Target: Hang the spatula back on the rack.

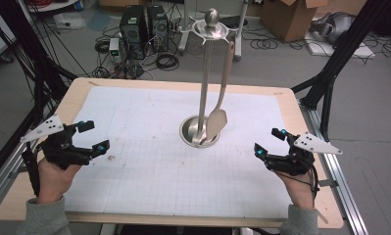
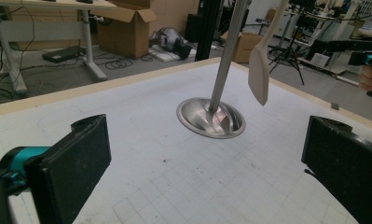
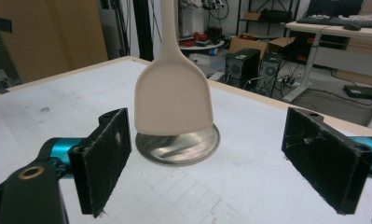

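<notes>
Gridded white paper covers the one wooden worktop [image 1: 83, 84]. At its left the left hand-held gripper [image 1: 96, 135] hovers with jaws spread wide, empty. Between the two grippers, ahead of both, stands one steel utensil stand [image 1: 201, 125] with one beige spatula [image 1: 219, 110] hanging from it. The right hand-held gripper [image 1: 270, 141] gapes empty too. No writing is readable.
</notes>
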